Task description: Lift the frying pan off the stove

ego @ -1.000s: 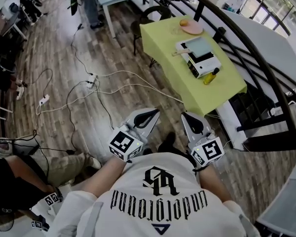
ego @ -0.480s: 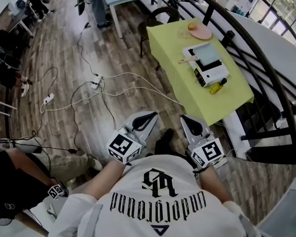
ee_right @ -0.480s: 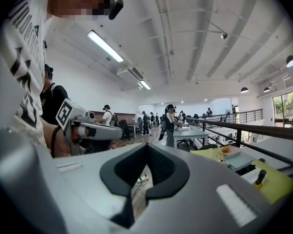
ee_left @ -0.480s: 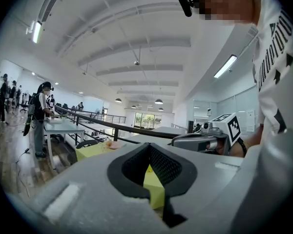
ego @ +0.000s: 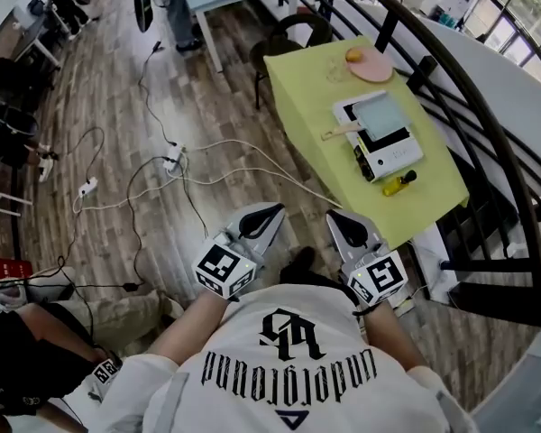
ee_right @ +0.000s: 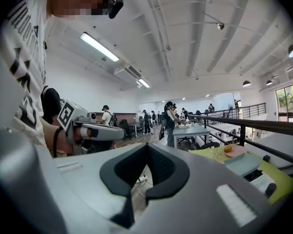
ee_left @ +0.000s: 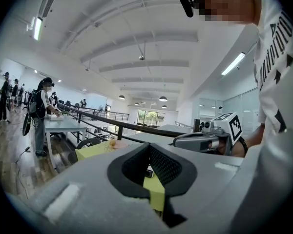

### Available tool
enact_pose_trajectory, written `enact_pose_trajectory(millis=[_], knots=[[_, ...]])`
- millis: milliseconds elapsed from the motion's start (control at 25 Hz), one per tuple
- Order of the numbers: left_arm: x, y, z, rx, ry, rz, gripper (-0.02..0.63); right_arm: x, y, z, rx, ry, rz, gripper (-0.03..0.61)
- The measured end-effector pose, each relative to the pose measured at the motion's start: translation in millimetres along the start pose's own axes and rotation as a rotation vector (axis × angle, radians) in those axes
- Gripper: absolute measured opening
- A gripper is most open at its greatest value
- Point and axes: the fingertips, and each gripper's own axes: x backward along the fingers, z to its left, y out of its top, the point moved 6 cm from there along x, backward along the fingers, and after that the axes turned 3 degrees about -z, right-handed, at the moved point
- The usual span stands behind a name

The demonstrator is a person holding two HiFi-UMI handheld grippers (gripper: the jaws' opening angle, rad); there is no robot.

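The square grey frying pan [ego: 380, 115] with a wooden handle [ego: 341, 133] sits on a white portable stove [ego: 395, 154], on a yellow-green table [ego: 316, 88] ahead and to the right. In the right gripper view the frying pan [ee_right: 241, 163] shows at the far right. Both grippers are held close to the person's chest, well short of the table. My left gripper [ego: 275, 210] [ee_left: 149, 147] is shut with nothing in it. My right gripper [ego: 335, 216] [ee_right: 147, 147] is likewise shut and holds nothing.
A yellow bottle [ego: 399, 183] lies beside the stove, and a pink plate [ego: 371, 63] with an orange fruit sits at the table's far end. A black railing [ego: 469, 88] runs behind the table. Cables and power strips [ego: 171, 161] cross the wooden floor. People stand at tables further back.
The table with the stove and pan has drawn closer and lower in the head view as the person walks towards it. Both grippers stay shut at the chest.
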Motion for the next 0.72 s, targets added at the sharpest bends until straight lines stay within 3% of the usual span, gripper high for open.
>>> enact_pose_trajectory(millis=[360, 720], knots=[[-93.5, 11.8, 22.3, -0.001, -0.041, 0.032, 0.006, -12.0, 11.2, -89.9, -0.015, 0.011, 0.011, 0.002], [-148.0, 8.2, 32.3, 0.006, -0.100, 0.079, 0.006, -6.7, 8.1, -135.1, -0.033, -0.030, 0.026, 0.002]])
